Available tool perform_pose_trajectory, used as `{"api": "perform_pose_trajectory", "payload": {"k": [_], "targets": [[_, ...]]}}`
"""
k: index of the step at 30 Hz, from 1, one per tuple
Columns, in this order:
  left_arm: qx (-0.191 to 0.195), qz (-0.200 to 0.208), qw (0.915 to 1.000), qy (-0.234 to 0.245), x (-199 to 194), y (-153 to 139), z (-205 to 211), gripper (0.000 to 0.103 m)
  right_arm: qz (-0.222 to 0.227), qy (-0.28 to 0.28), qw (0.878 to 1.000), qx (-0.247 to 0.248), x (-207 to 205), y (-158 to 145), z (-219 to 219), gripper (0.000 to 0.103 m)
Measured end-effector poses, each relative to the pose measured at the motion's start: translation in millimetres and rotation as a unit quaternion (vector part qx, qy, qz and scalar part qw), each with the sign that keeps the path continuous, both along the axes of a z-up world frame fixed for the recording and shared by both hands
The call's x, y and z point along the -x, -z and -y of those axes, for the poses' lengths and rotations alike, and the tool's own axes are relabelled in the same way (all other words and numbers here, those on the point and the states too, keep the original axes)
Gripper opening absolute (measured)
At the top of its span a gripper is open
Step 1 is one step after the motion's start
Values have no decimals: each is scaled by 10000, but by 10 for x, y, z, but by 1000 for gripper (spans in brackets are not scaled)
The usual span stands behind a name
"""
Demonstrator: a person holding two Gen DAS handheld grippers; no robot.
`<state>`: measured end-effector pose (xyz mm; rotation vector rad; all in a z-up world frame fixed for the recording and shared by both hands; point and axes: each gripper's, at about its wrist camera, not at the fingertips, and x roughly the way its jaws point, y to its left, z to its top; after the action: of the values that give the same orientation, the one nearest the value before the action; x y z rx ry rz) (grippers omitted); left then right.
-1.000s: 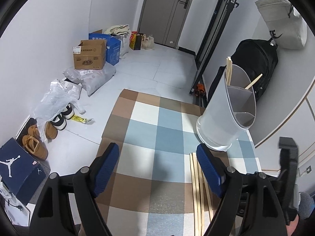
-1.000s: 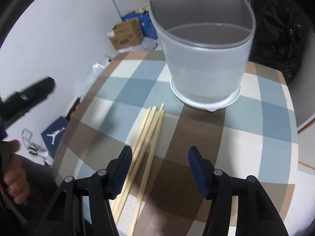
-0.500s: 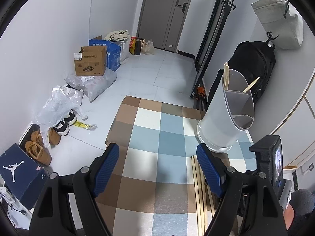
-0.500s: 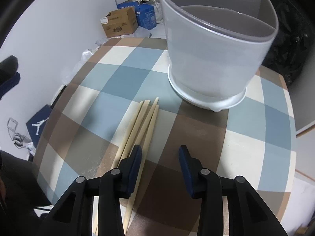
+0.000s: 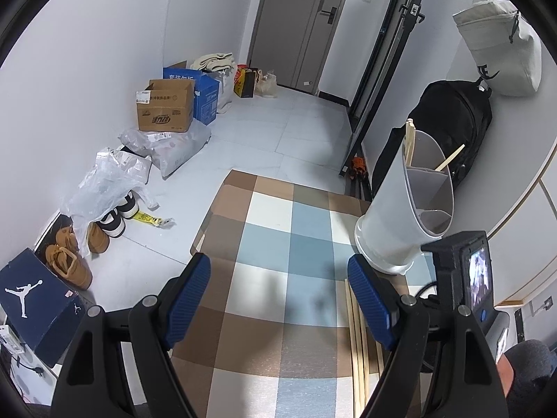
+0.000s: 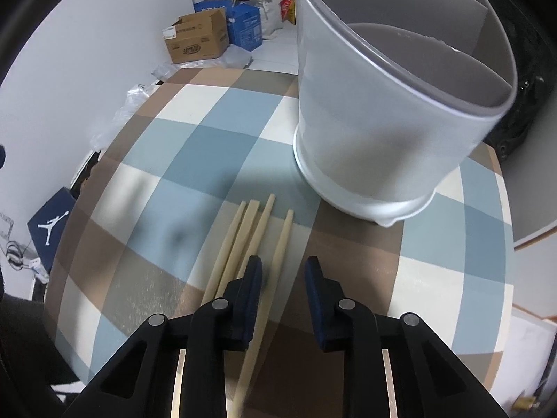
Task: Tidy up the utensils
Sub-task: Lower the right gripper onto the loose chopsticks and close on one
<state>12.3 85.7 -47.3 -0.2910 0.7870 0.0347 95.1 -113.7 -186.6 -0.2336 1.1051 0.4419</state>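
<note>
Right gripper [image 6: 282, 270], jaws partly apart, is straddling the rightmost chopstick [image 6: 278, 254] near the holder [image 6: 383, 139] to grab it; left gripper [image 5: 278, 299] is idling wide apart.

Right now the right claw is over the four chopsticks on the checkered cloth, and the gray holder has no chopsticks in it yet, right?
Not quite. The gray holder already has chopsticks in its back sections, as the left wrist view shows. The right claw is over the four chopsticks on the checkered cloth.

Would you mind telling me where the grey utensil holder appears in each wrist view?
Left wrist view: utensil holder at right of centre, beyond the right fingertip.
Right wrist view: utensil holder fills the upper right.
Shared landmark: the cardboard box by the wall.
</note>
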Motion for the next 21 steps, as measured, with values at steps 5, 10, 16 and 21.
{"api": "perform_pose_trajectory", "payload": {"k": [5,10,16,21], "targets": [[-30,-20,10000,-28,5,7,-23,78,40,24,10000,66,-102,-6,-96,24],[-10,-70,9999,-106,-14,42,-79,78,118,13,9999,-2,-103,6,-124,5],[27,-201,9997,-150,-43,139,-104,78,205,7,9994,-286,-47,-53,-44,4],[-37,-513,9987,58,-102,258,-4,77,334,131,9970,-681,27,-253,194,4]]}}
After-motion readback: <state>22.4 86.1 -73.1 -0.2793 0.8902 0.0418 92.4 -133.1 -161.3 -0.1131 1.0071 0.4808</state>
